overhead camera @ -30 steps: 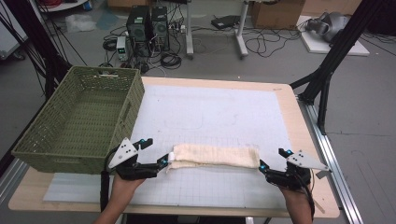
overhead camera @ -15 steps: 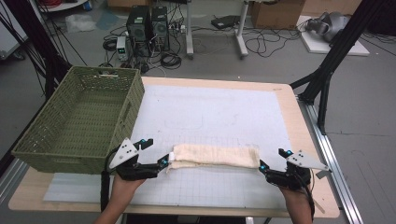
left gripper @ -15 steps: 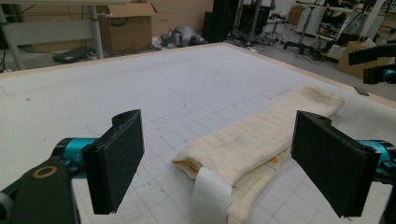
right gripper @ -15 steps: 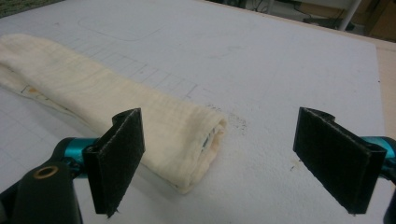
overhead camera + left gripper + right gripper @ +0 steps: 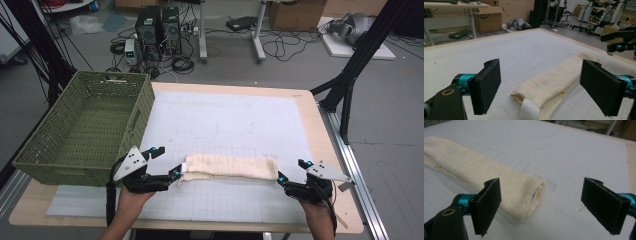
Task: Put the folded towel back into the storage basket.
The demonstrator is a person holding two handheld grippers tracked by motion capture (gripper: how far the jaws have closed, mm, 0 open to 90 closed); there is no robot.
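One folded cloth [image 5: 230, 167], one basket [image 5: 82, 129], two grippers

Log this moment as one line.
left tool: open at cloth end | right tool: open at other end | folded cloth: flat on mat, ungripped | basket: left of mat

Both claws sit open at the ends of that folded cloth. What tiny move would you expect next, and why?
Probably each gripper eases inward and shuts on its end of the folded cloth. The left gripper and right gripper both stand open, jaws wide, just short of the cloth's two ends, and it lies flat on the table, unheld.
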